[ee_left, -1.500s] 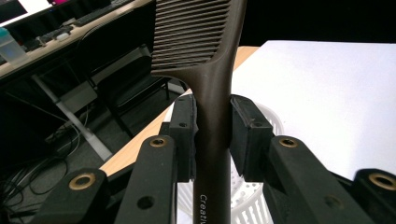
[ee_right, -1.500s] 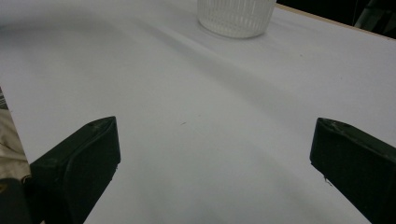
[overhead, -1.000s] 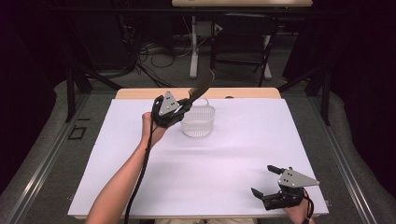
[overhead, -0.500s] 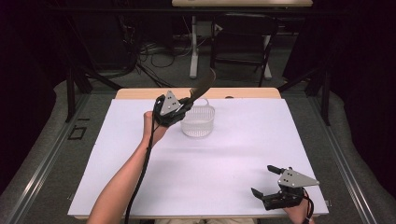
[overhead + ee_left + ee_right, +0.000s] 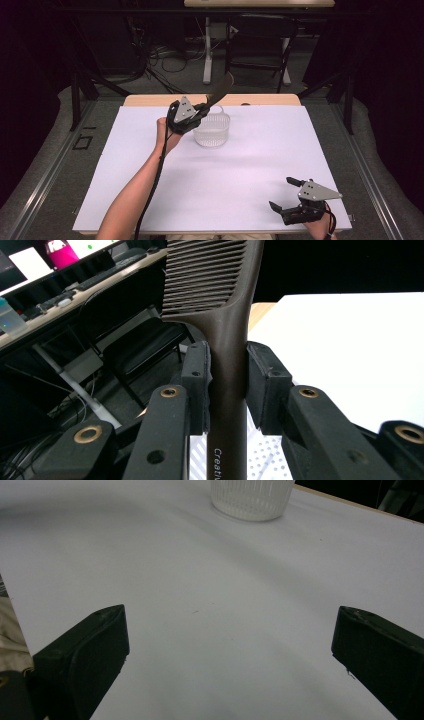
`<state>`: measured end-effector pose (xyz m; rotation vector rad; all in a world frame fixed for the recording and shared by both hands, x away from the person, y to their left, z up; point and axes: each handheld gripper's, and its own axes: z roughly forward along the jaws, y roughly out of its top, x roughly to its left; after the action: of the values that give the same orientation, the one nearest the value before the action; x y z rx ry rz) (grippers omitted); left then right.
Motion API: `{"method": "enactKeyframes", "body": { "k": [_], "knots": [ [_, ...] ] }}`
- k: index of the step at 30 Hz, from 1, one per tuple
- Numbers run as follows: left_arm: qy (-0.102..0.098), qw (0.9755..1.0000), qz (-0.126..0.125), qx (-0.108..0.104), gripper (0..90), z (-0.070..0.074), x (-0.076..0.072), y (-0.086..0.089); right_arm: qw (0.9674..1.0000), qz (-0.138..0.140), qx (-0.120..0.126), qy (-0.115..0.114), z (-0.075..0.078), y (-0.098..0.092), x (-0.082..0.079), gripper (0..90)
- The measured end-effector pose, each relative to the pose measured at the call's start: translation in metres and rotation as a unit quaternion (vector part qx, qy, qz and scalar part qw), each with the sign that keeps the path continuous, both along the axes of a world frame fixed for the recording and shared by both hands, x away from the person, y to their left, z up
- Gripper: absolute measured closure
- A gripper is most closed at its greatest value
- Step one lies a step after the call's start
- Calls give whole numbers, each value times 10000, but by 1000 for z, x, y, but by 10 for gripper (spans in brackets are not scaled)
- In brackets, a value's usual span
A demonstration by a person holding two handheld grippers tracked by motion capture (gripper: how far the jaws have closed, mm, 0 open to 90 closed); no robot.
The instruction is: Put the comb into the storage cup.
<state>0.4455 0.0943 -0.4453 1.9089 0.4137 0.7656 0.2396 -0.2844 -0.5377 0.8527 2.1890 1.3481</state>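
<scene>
A dark brown comb [image 5: 220, 92] sticks up and away from my left gripper [image 5: 204, 107], which is shut on its handle. In the left gripper view both pads press the comb's handle [image 5: 227, 355] just below the teeth. The comb is held over the near left rim of a white perforated basket [image 5: 212, 131], which stands at the back middle of the table; its wall shows below the jaws [image 5: 265, 460]. My right gripper [image 5: 282, 192] rests at the table's front right, open, with nothing between its fingers [image 5: 85, 650]. The basket [image 5: 250, 497] lies far ahead of it.
The white table top [image 5: 250, 165] stretches between basket and right gripper. A wooden edge [image 5: 270, 100] runs along the back. Beyond it are a chair, desk legs and cables on the floor.
</scene>
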Motion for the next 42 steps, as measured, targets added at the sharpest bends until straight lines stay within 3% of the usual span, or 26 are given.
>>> {"method": "enactKeyframes", "body": {
  "k": [25, 42],
  "knots": [
    [-176, 9996, -200, -46, 723, -8, 11, -6, 10000, 29, 5, -3, -1, 0, 1, 15],
    [-97, 9991, -409, 70, 722, -16, 17, -11, 10000, 25, -4, 3, 0, 0, 0, 15]
  ]
}}
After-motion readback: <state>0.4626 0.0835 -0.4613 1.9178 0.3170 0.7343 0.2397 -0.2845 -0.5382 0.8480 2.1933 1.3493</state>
